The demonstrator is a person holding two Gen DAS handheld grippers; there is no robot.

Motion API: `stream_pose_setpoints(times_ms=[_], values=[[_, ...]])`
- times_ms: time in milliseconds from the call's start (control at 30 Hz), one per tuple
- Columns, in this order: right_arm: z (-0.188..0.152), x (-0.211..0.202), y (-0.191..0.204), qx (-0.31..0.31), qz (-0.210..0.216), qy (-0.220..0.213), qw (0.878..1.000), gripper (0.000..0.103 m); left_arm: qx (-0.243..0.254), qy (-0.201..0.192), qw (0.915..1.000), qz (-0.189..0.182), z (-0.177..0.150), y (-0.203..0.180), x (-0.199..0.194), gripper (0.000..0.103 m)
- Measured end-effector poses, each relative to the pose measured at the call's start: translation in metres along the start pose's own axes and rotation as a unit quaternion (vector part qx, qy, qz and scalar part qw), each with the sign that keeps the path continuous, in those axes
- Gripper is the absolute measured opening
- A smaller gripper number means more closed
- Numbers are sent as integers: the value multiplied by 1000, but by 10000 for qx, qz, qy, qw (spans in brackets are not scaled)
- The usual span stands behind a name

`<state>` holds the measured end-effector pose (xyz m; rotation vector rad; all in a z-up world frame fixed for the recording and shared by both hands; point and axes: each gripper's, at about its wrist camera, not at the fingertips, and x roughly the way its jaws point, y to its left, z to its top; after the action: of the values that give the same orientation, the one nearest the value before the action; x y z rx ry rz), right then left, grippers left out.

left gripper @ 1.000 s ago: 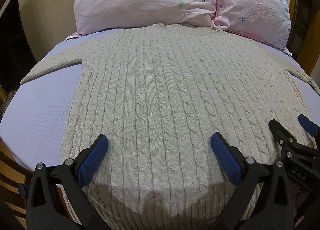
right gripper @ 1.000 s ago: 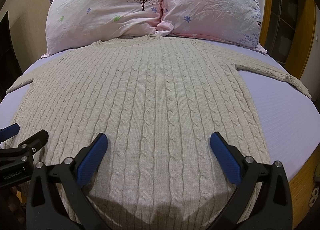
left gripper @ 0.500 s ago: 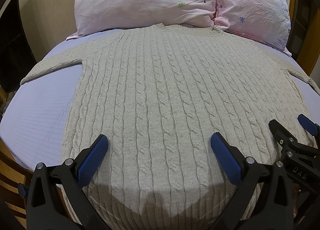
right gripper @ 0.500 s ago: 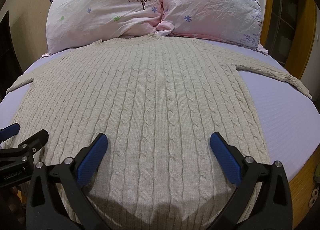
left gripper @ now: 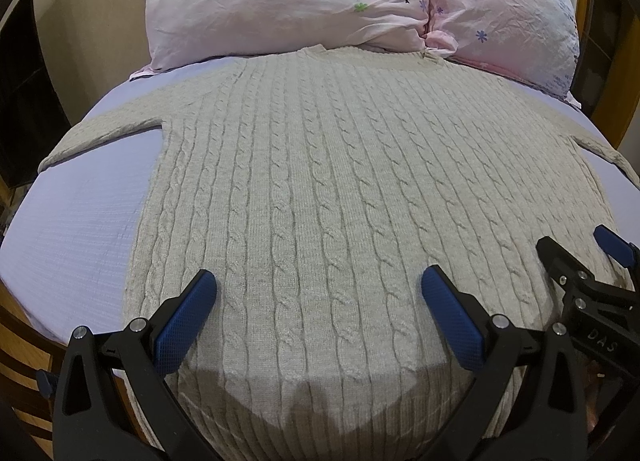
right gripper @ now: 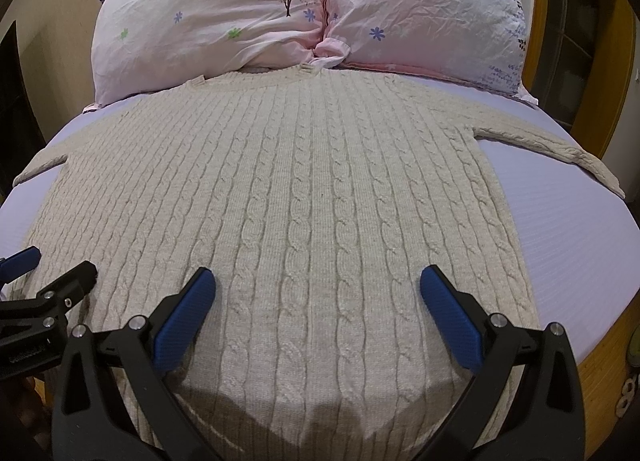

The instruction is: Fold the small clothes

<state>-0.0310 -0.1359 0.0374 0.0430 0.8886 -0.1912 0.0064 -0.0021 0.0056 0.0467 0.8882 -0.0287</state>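
Both claws, left claw and right claw, hung spread above the sweater, which lay flat on the bed, collar toward twelve o'clock. A shallow pinch might have snagged one knit layer.

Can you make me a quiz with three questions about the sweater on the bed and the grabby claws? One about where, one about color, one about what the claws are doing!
1. Where does the sweater's collar point?
A. toward the pillows
B. toward the grippers
C. off the bed's side

2. What colour is the bed sheet?
A. green
B. light purple
C. red

3. What are the left gripper and right gripper doing?
A. both pinching cloth
B. one pinching a sleeve
C. both open, holding nothing

Answers:
1 A, the collar lies right against the pink pillows.
2 B, lilac shows on both sides of the sweater.
3 C, each gripper's blue pads stand wide apart above the hem.
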Motion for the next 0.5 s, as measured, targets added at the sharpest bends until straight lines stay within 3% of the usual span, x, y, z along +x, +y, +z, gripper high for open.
stream_pose_setpoints(times_ms=[500], values=[[0,-1,1,-27,20,-78,10000,101,4,-81,10000,10,-2,0,2,102]])
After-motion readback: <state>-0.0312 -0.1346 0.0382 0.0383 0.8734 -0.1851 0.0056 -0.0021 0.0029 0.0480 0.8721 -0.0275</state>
